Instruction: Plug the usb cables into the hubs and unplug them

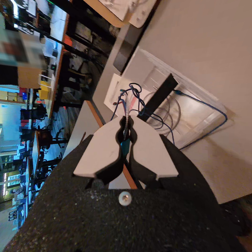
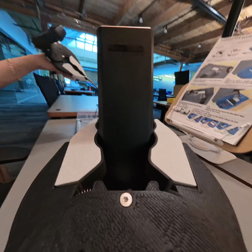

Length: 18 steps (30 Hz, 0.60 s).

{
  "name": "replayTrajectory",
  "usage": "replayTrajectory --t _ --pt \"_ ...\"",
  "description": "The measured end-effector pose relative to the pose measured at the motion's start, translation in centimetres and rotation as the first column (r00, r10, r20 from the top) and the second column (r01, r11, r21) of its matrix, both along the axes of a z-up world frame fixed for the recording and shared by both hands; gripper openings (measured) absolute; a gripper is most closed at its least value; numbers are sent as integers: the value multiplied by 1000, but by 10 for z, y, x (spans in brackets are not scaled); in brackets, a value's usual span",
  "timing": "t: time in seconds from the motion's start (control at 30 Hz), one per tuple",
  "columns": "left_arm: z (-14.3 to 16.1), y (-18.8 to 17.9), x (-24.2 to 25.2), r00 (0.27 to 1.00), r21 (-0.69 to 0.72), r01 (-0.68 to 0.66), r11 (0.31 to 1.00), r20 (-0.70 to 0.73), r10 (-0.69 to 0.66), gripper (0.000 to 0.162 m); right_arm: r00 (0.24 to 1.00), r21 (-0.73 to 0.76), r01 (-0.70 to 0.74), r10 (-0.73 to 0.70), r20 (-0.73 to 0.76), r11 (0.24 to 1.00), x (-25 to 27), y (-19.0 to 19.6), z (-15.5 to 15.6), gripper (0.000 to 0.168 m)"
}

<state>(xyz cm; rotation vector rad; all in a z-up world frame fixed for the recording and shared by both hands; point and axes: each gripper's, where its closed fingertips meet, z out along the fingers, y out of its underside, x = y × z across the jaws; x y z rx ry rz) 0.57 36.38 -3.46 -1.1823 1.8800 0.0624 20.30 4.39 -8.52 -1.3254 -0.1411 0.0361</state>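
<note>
The left gripper is shown with its jaws drawn nearly together on a silver braided cable, whose teal plug is lodged deeper between the pads; the plug is thus held by its body, presumably so that its metal end stays free for insertion or has just been freed. The cable is seen running forward into a tangle of blue cables and clear loops gathered in a translucent tray. Across that tray a black bar is laid, probably a second hub, with a blue cable meeting its far end; whether it is fully seated cannot be told. The tray is set near the corner of the pale table, within reach of both hands.

The right gripper is shown with its jaws spread moderately and clamped on the sides of a dark hub, which is held upright and off the table, apparently to be steadied against plugging force. A slot is visible near the upper end. Farther left, the other gripper is seen raised in a person's hand. At the right edge, an illustrated sheet is propped on a stand, angled for reading.
</note>
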Motion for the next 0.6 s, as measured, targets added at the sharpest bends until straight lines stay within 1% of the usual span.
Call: replayTrajectory --t 0.07,0.13,0.17,0.23,0.3,0.4,0.47,0.6 --pt "46 -1 1 993 21 -26 999 113 24 3 998 68 -44 48 -50 997 -4 -5 11 72" --pt "88 -10 3 975 4 -20 1000 220 18 3 987 131 -94 110 -119 987 -5 -11 20 72" --pt "109 -16 5 957 -12 -8 1000 289 11 3 981 164 -103 128 -147 981 -3 -14 24 72" --pt "149 -38 9 910 -65 56 996 413 -24 3 971 201 -112 150 -184 973 0 -19 30 73" --pt "189 -61 13 835 -90 125 988 547 -56 3 972 215 -104 145 -185 971 3 -24 34 73" --pt "246 -91 17 708 -57 198 979 699 -102 3 975 230 -91 134 -179 969 7 -30 39 73" --pt "280 -107 19 623 -22 233 972 771 -132 3 973 245 -84 132 -187 966 10 -36 43 73" --pt "344 -124 26 476 66 235 970 862 -174 3 978 264 -52 102 -180 963 19 -49 50 73"
